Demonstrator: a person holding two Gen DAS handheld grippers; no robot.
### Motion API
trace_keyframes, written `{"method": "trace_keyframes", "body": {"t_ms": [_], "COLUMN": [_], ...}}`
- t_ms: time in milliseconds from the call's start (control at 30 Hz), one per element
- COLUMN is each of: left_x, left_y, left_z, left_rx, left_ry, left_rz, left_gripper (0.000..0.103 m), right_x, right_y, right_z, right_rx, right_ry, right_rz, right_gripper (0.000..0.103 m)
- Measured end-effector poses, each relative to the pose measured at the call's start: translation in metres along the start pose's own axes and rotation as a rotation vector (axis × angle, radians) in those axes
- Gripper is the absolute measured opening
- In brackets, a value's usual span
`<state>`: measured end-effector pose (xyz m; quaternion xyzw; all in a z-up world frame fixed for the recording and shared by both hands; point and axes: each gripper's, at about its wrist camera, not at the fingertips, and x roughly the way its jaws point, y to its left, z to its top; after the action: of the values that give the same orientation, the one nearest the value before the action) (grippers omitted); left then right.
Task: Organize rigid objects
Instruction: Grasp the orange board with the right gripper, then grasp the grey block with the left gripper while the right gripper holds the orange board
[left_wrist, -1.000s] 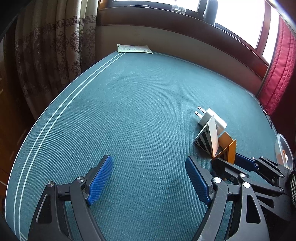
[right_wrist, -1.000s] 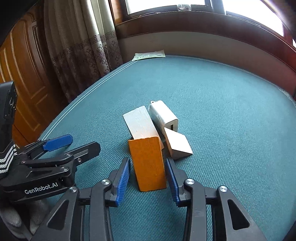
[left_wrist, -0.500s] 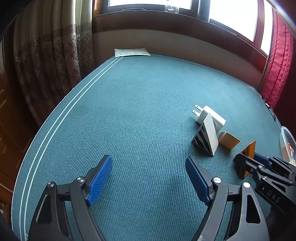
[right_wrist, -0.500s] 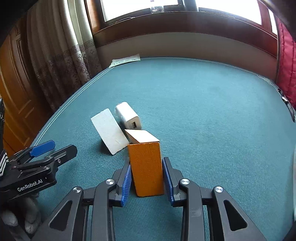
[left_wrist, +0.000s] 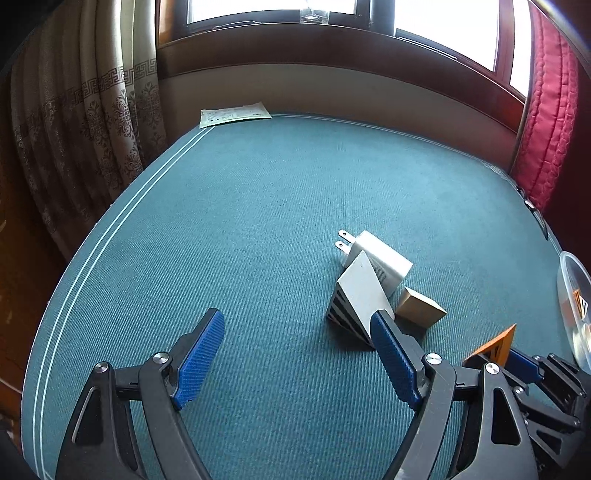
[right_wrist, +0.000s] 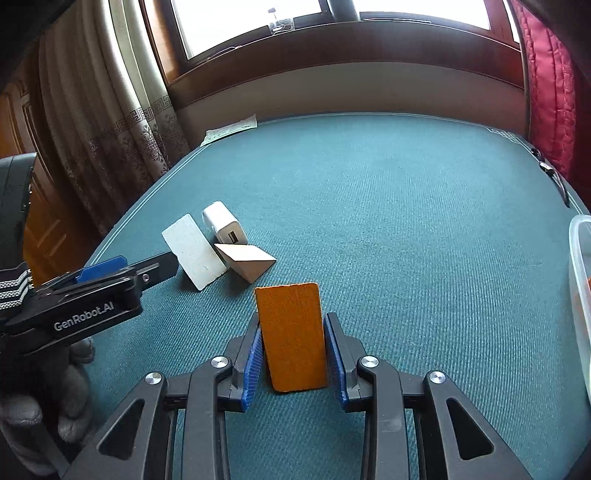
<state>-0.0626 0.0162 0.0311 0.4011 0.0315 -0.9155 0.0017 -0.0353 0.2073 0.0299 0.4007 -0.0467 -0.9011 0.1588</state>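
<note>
Now | teal table (left_wrist: 258, 192), curtained window | left claw (left_wrist: 297, 363) open | right claw (right_wrist: 291, 360) gripping orange block (right_wrist: 291, 336)

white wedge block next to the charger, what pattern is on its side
Black and white stripes on the white wedge block's side face, seen best in the left wrist view.

right gripper (right_wrist: 291, 363) now clamped on orange block (right_wrist: 291, 338), block lifted away from white wedge (right_wrist: 194, 254) and charger (right_wrist: 224, 227)
</note>
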Motion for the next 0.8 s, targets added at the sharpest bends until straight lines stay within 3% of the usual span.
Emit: {"method": "trace_keyframes", "body": {"t_ms": [100,433,600,800], "left_x": [0.006,0.006,0.000,-0.008], "left_y": [0.001,0.027,0.025,0.000], "left_z": [0.001,0.004,0.004,0.003], "left_rx": [-0.008,-0.024,-0.035,0.034], "left_ry": [0.014,0.013,0.001,-0.030], "left_rz": [-0.007,0.082,0.049,-0.002], "left_gripper": [0.083,0.083,0.083,0.083], "right_x": [0.000,0.000,0.000,0.000], "right_y": [-0.002,-0.004,-0.006,-0.006], "right_z": [0.000,-0.001,-0.001,-0.001], "right_rx": [0.009,0.026,0.030,0.029], "right_ry": [-0.002,-0.006,-0.006,-0.007], "right_rz": [0.012,0.031,0.038,0.036], "right_gripper": [0.033,0.033,0.034,0.033]}}
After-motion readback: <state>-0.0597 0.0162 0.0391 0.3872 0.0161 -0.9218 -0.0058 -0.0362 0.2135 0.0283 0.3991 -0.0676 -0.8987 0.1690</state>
